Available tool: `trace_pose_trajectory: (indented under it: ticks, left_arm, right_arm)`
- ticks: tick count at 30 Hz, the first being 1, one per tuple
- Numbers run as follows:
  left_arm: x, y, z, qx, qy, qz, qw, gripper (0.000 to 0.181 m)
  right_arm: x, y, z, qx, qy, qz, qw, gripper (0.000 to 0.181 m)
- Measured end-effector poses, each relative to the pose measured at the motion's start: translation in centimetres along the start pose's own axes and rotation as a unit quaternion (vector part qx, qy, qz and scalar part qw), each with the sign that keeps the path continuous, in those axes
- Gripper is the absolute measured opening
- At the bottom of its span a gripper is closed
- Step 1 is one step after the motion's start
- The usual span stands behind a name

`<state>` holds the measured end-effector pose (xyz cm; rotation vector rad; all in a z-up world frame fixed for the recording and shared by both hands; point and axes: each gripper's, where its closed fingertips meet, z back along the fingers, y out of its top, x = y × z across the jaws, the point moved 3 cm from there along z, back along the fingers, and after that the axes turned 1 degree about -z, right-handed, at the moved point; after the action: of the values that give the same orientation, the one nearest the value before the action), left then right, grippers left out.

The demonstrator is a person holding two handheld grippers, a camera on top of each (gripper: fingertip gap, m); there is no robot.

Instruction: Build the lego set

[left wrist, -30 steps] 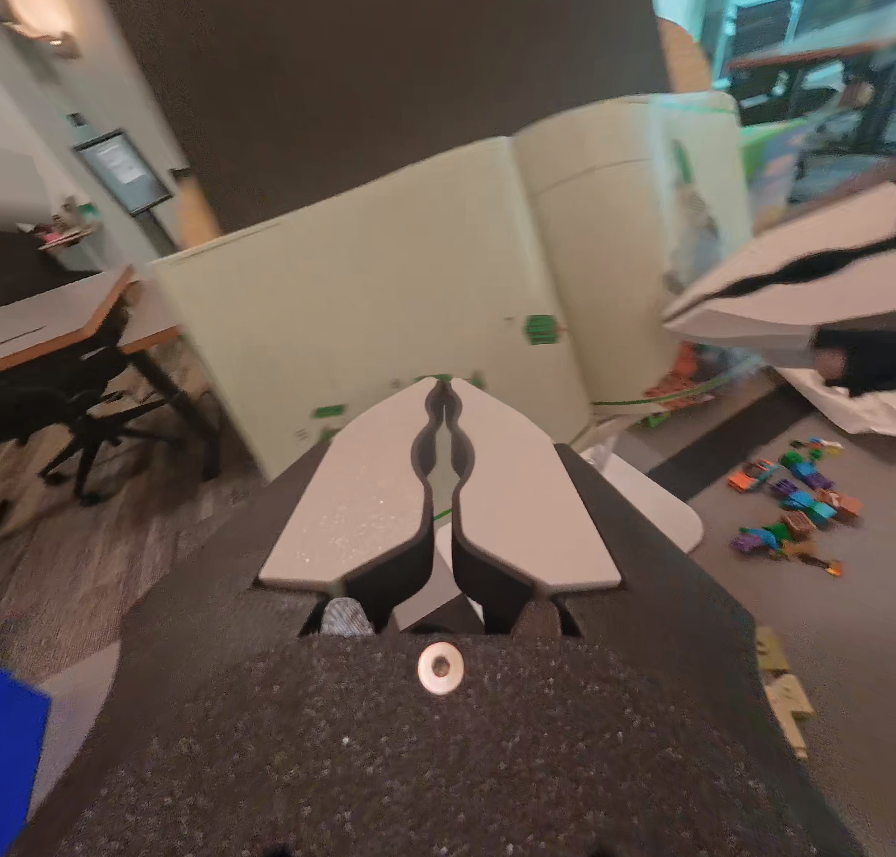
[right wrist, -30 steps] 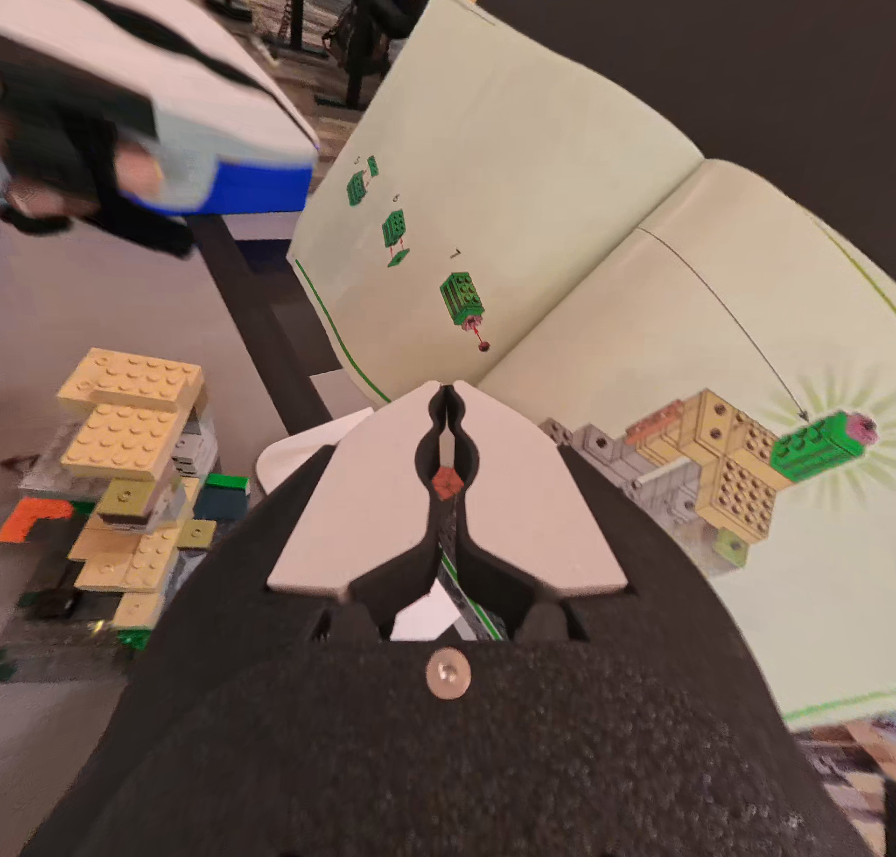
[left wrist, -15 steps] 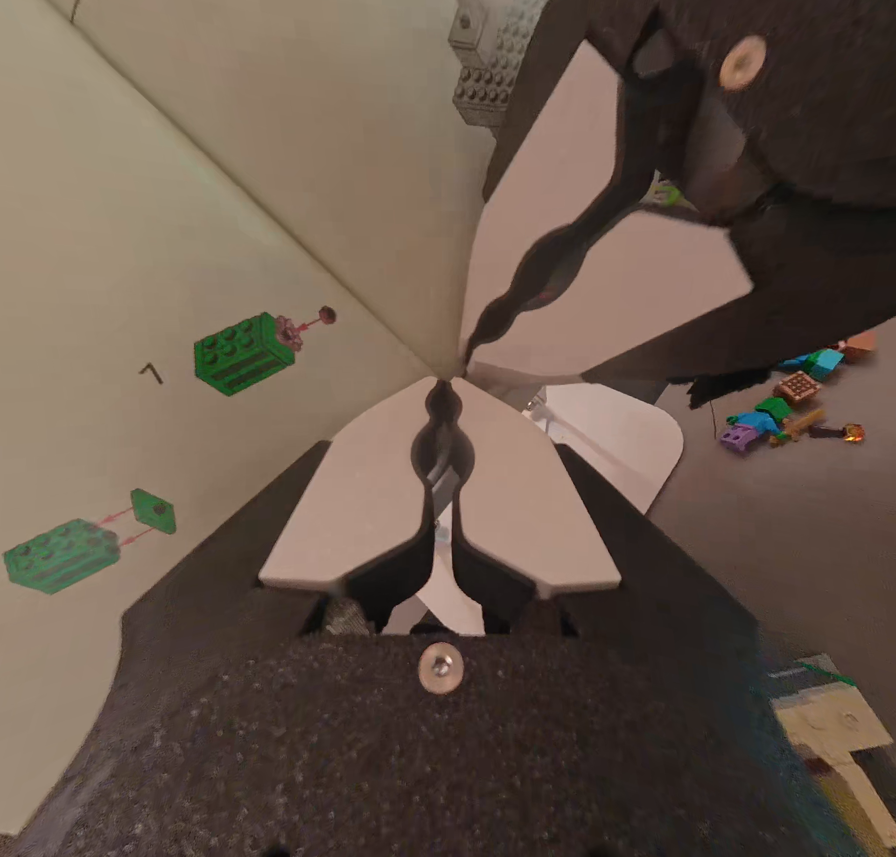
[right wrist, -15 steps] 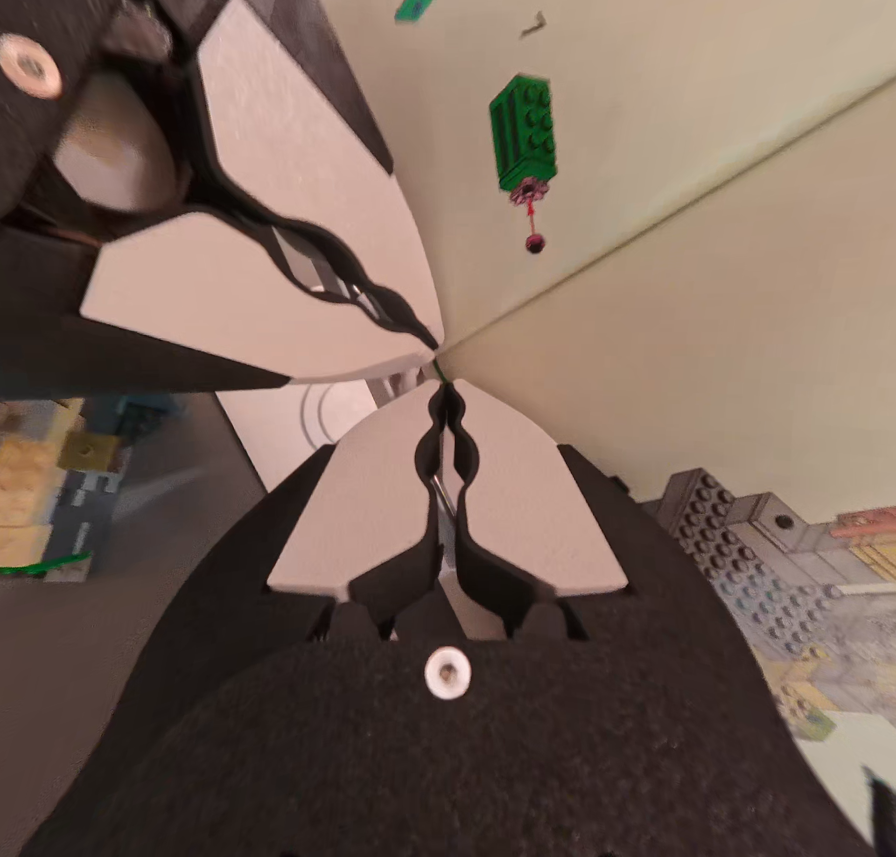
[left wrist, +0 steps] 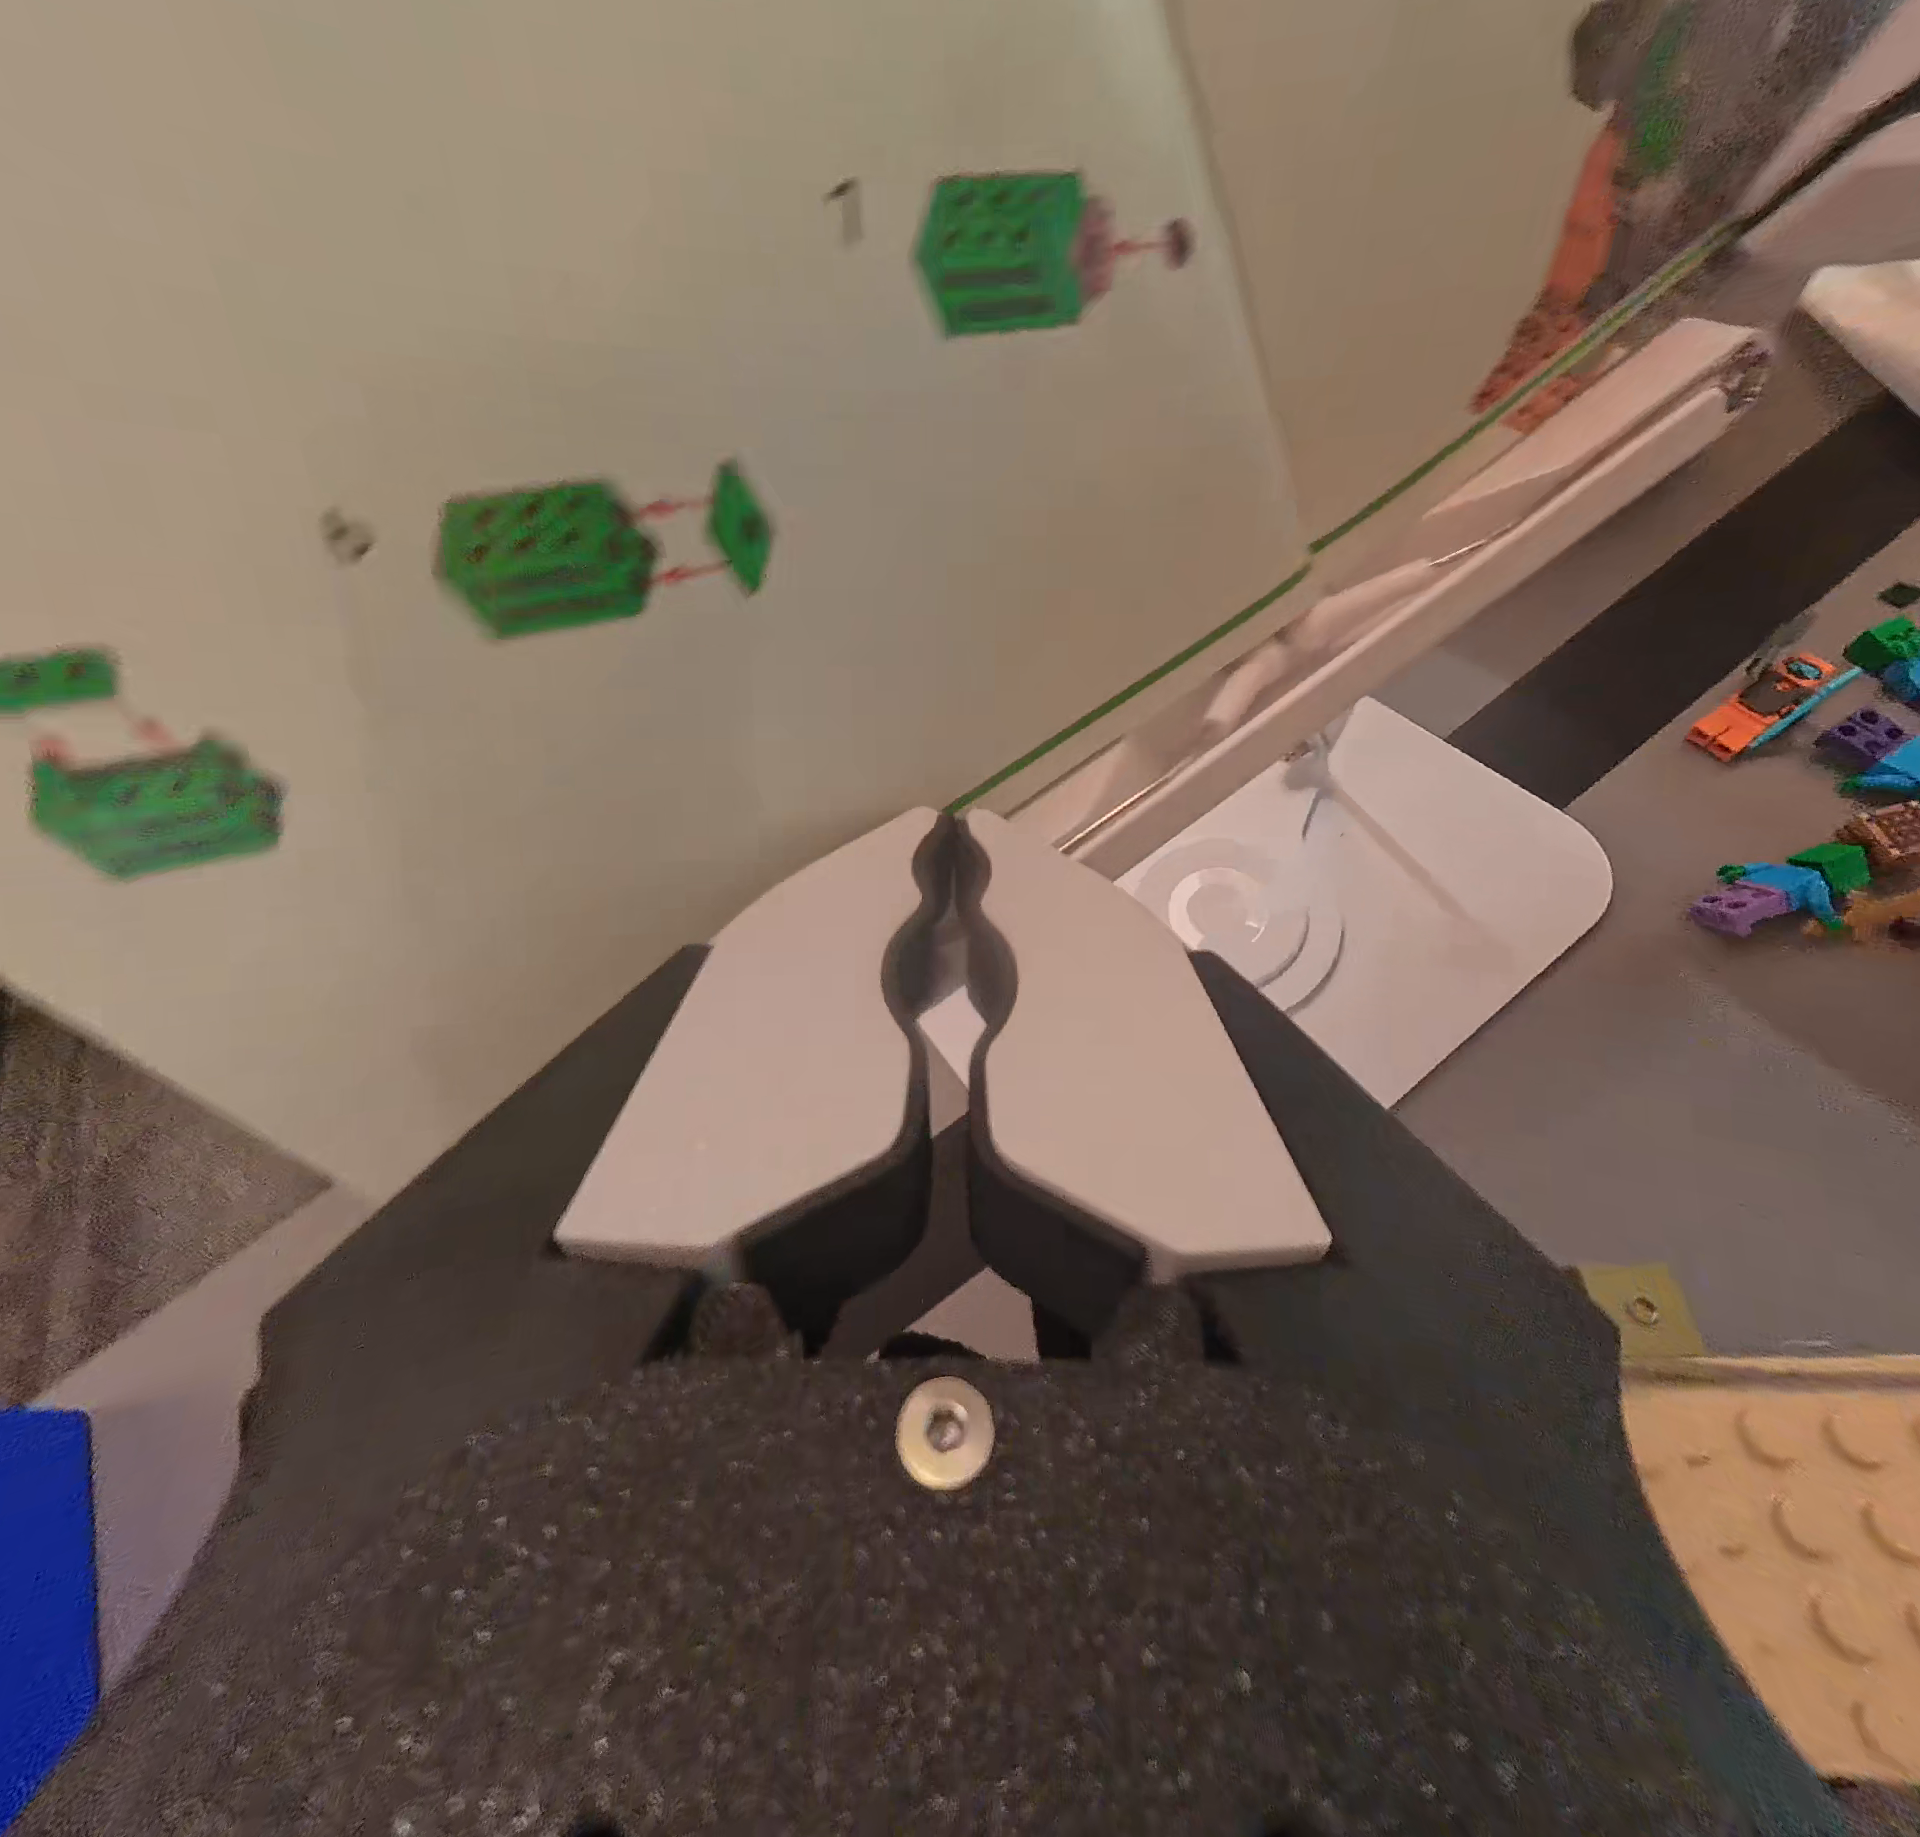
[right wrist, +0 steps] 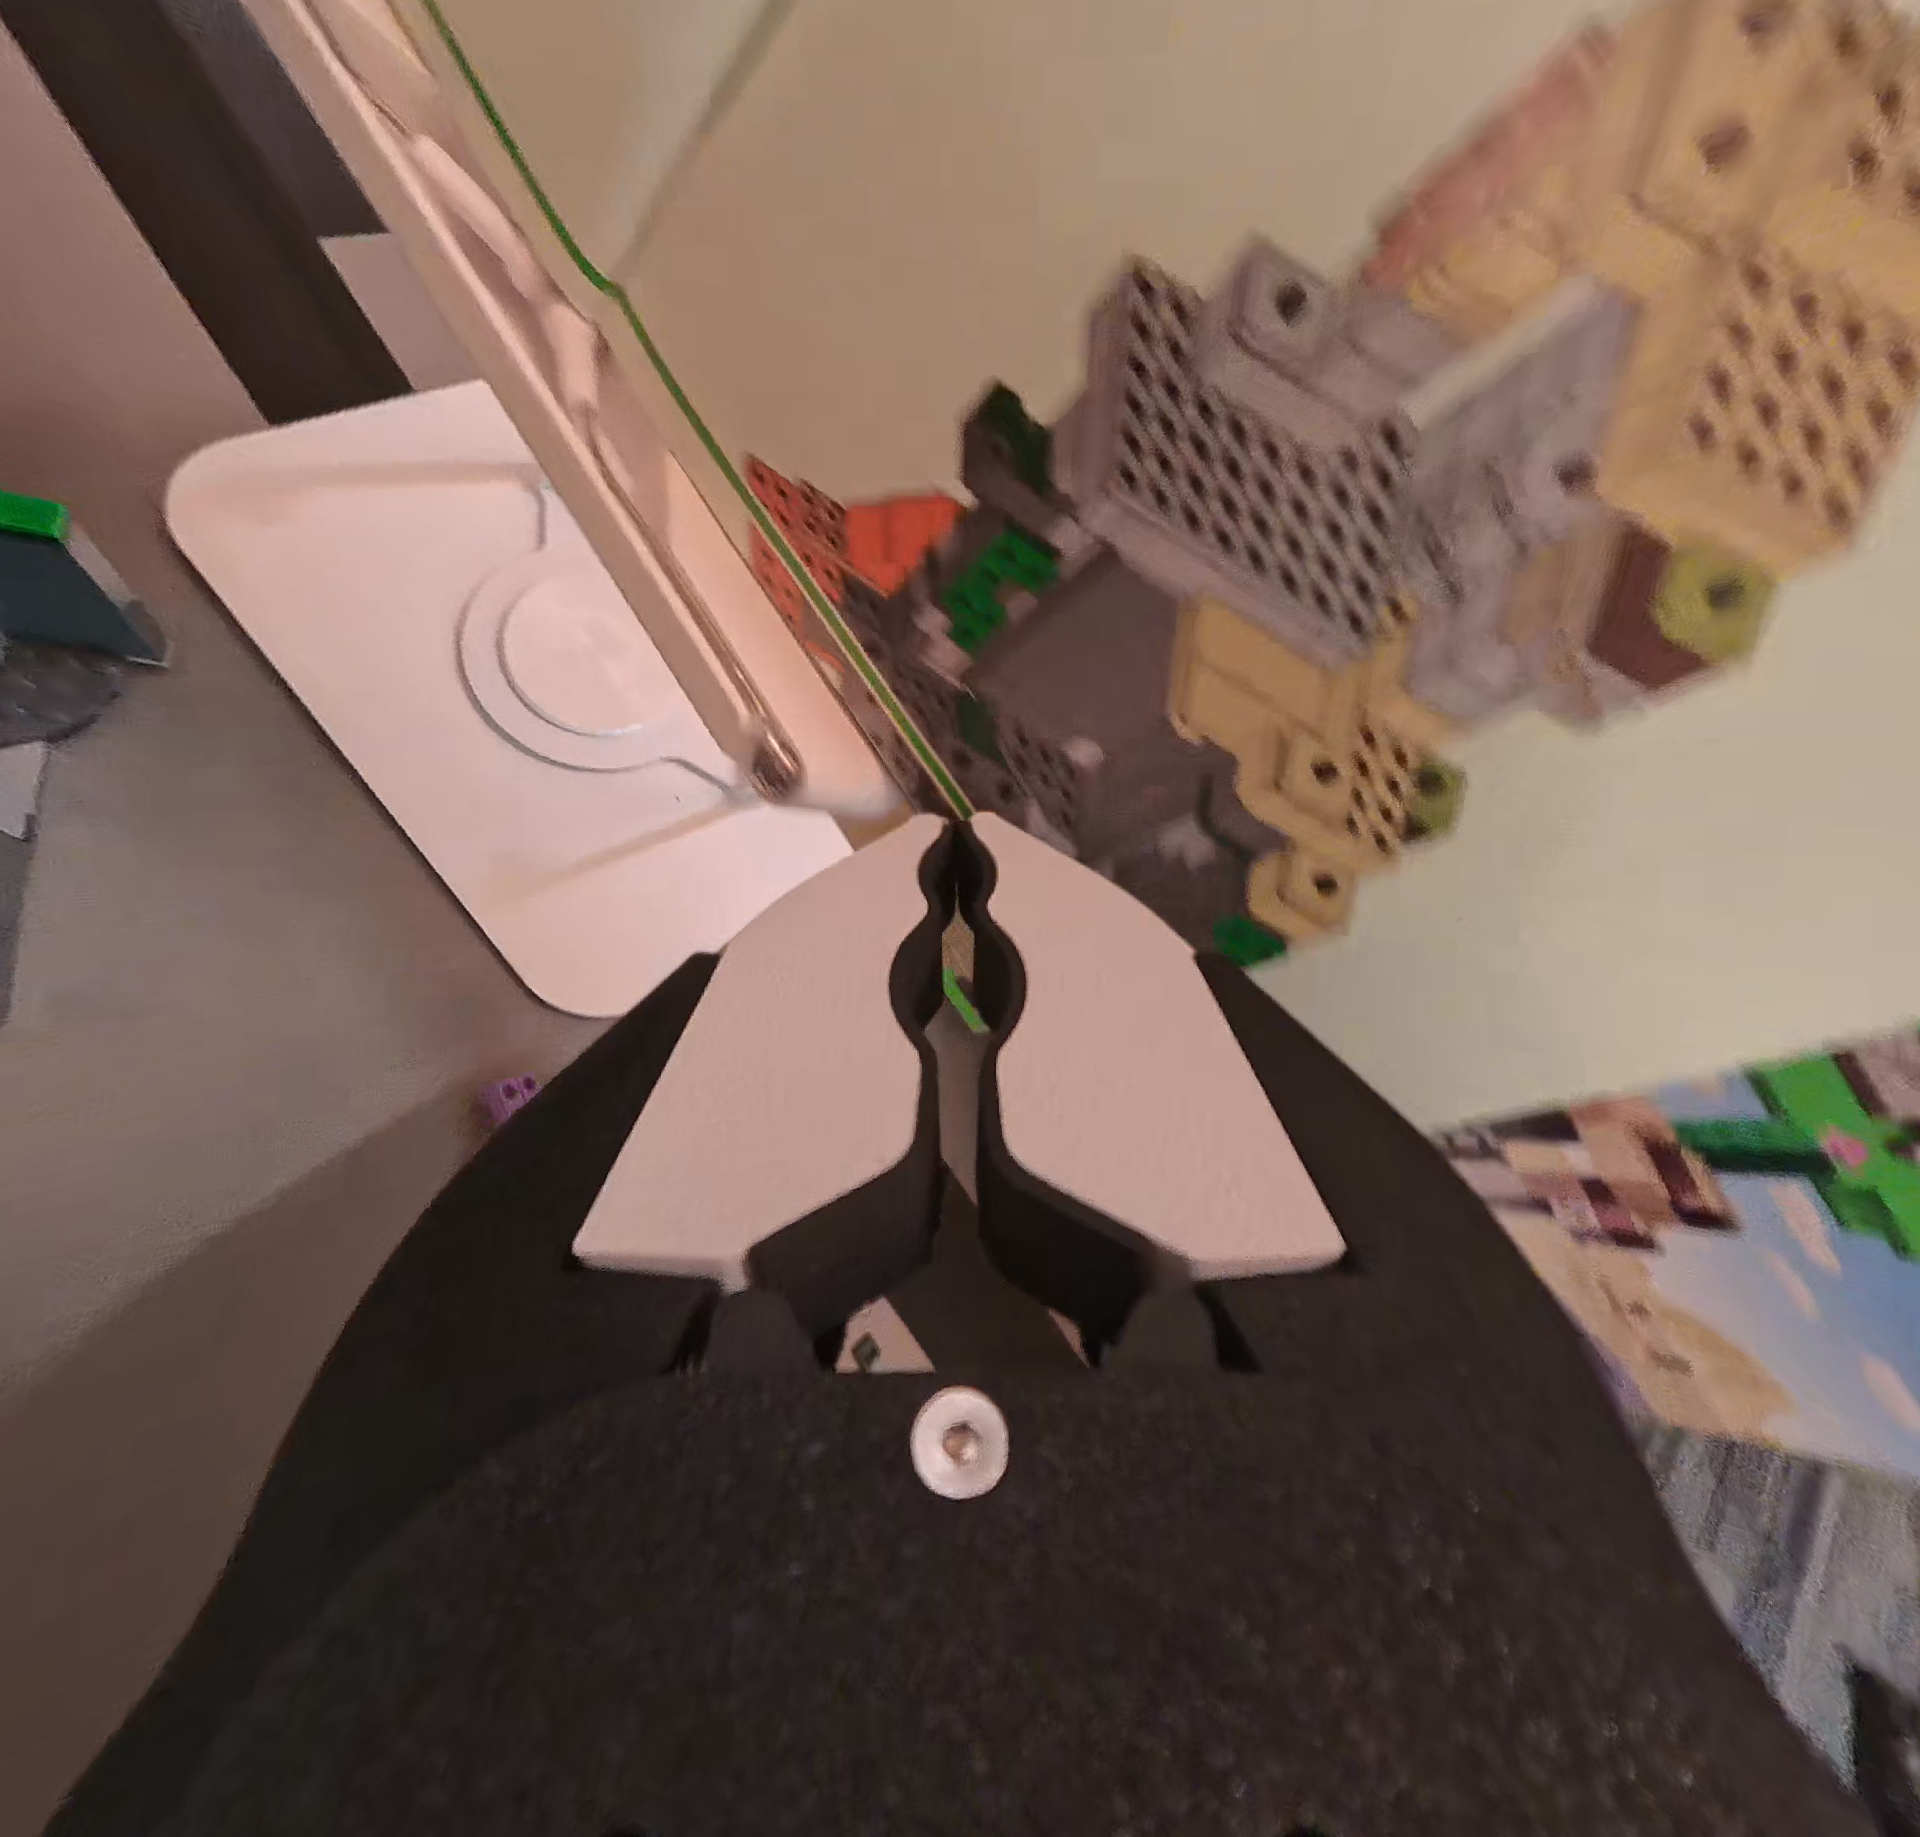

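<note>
both grippers work on the instruction booklet [left wrist: 582, 177], which stands propped on a white stand [left wrist: 1455, 914] on the grey surface [left wrist: 1621, 1143]. the step in hand looks like turning or flattening a page, so the thing to do well is pinch only one sheet at the lower, green-lined edge and ease it over without creasing it or pulling the booklet off the stand's ledge.

the left gripper [left wrist: 951, 837] points up at the left page's bottom edge, its fingers together at the tips; whether they nip the paper or only touch it i cannot tell. the right gripper [right wrist: 958, 831] meets the right page's lower edge [right wrist: 1039, 177] the same way, fingers drawn together, with a sliver of green edge showing in the gap behind the tips, so it probably pinches that sheet.

the lego itself lies apart from both: loose coloured pieces [left wrist: 1829, 748] on the surface to the right, and a tan studded plate [left wrist: 1787, 1538] close under the left gripper. a small purple brick [right wrist: 509, 1096] sits beside the right gripper.
</note>
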<state>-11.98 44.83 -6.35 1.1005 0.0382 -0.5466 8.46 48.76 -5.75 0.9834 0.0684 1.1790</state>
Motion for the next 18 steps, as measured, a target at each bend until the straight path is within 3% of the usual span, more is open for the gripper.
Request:
trace_pose_trajectory:
  ticks: [5,10,18]
  left_arm:
    - [-2.4,-1.6,1.1,0.009,0.020,0.053,0.998,0.000]
    - [-3.0,-1.9,2.7,0.044,0.044,0.077,0.995,0.000]
    - [-2.3,-1.8,10.5,0.136,0.065,0.095,0.984,0.000]
  right_arm:
    - [1.6,-3.2,1.1,0.012,-0.019,-0.049,0.999,0.000]
    - [0.7,-3.0,2.3,0.046,-0.027,-0.055,0.997,0.000]
    - [-3.7,-3.0,8.1,0.140,-0.046,-0.083,0.986,0.000]
